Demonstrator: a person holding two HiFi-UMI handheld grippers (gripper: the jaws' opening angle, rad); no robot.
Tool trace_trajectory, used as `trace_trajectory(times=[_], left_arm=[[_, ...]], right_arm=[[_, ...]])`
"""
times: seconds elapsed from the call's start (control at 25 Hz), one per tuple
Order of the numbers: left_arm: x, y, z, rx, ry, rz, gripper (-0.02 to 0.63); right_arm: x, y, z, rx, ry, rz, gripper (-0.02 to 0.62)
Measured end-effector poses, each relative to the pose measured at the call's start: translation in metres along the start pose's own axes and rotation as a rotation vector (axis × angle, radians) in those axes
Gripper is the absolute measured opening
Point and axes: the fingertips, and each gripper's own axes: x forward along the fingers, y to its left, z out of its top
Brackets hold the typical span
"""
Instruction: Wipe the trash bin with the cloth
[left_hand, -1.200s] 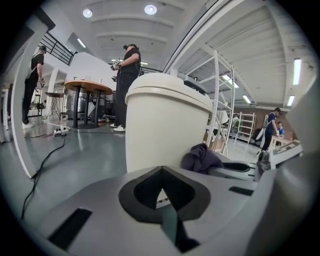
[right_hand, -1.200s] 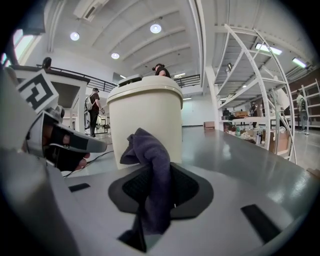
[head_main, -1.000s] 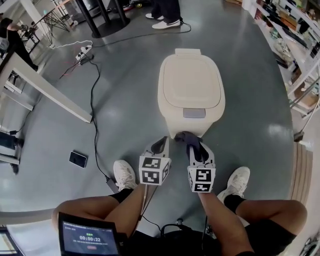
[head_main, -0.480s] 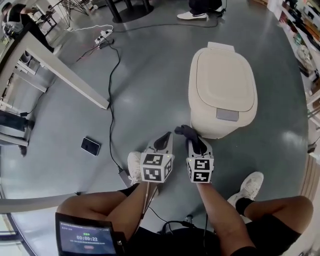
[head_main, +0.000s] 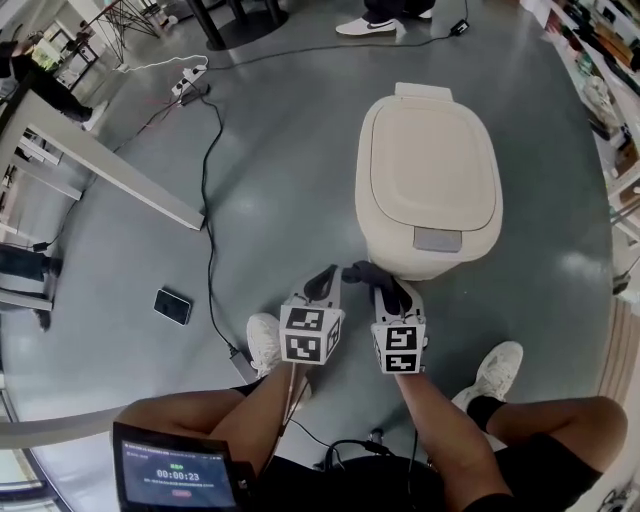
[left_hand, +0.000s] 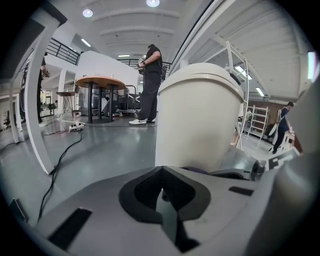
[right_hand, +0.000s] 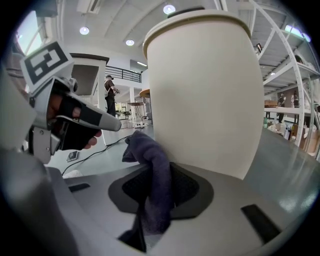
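A cream trash bin (head_main: 430, 180) with a closed lid and a grey pedal tab stands on the grey floor ahead of me; it fills the right gripper view (right_hand: 200, 85) and rises in the left gripper view (left_hand: 200, 115). My right gripper (head_main: 385, 285) is shut on a dark grey cloth (right_hand: 150, 175), whose bunched end (head_main: 365, 273) sticks out just short of the bin's near wall. My left gripper (head_main: 322, 283) hangs beside it on the left, shut with nothing between its jaws.
A black cable (head_main: 208, 200) runs across the floor to a power strip (head_main: 190, 82). A phone (head_main: 173, 306) lies on the floor at left. A table leg (head_main: 110, 170) stands left, shelving (head_main: 610, 90) right, a person's shoes (head_main: 365, 25) beyond the bin. My own shoes (head_main: 495, 368) are near.
Both grippers have stayed close together just short of the bin's near wall. My head turned, so the bin shifted right in view, then slightly back left.
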Motion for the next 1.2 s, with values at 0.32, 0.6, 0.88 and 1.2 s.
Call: trace_trajectory(times=[0.32,0.6,0.88,1.2], left_arm=[[0.012,-0.044,-0.022,0.005,0.069,-0.066,-0.003],[0.024,-0.086,-0.02,0.046,0.091,-0.129,-0.003],[0.03,-0.132,-0.034,0.137,0.142,-0.21,-0.003],[0.043,-0.157,-0.037,0.225,0.159,-0.253,-0.003]], right_arm=[[-0.025,-0.04,-0.013,0.032,-0.007,-0.061,0.091],[-0.04,-0.074,-0.018,0.013,-0.002,-0.09,0.091],[-0.058,-0.122,-0.036,0.069,0.013,-0.163,0.091],[-0.057,-0.136,-0.042,0.115,0.016,-0.179,0.091]])
